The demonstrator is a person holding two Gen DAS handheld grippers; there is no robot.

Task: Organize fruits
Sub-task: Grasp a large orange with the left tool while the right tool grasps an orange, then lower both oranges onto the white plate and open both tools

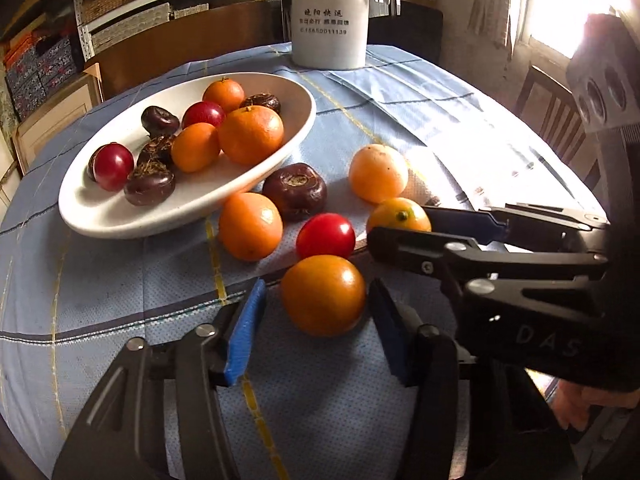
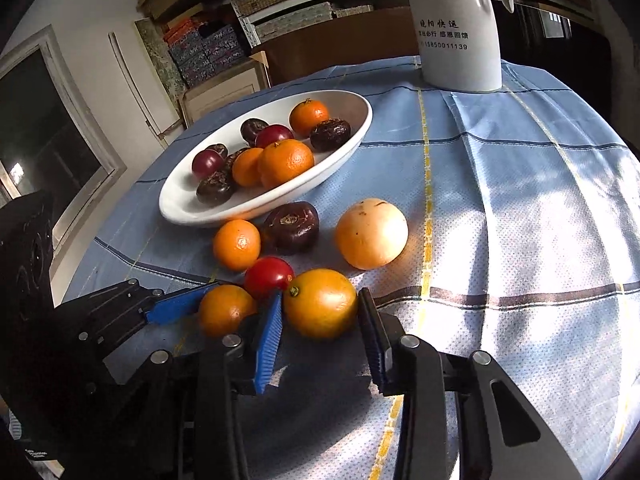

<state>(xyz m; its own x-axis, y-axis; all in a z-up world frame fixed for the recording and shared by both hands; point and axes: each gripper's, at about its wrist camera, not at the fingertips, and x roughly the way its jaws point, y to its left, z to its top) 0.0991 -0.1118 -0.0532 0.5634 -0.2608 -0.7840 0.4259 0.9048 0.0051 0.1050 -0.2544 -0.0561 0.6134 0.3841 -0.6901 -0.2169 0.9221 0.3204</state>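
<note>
A white oval bowl (image 1: 96,216) (image 2: 176,208) holds several oranges, red fruits and dark brown fruits. Loose on the blue cloth lie several fruits. My left gripper (image 1: 320,300) is open with its blue pads either side of an orange (image 1: 323,295) (image 2: 226,309), not touching it. My right gripper (image 2: 320,304) (image 1: 400,224) stands around a small orange (image 2: 320,303) (image 1: 398,216), pads close to or touching both its sides. A red fruit (image 1: 325,235) (image 2: 268,276), another orange (image 1: 250,226) (image 2: 237,245), a dark brown fruit (image 1: 295,191) (image 2: 292,226) and a pale orange (image 1: 378,173) (image 2: 371,233) lie beyond.
A white jug (image 1: 330,16) (image 2: 458,28) with printed text stands at the table's far side. The blue checked tablecloth (image 1: 120,300) (image 2: 520,200) covers a round table. Shelves and a wooden chair (image 1: 552,116) stand beyond the table's edge.
</note>
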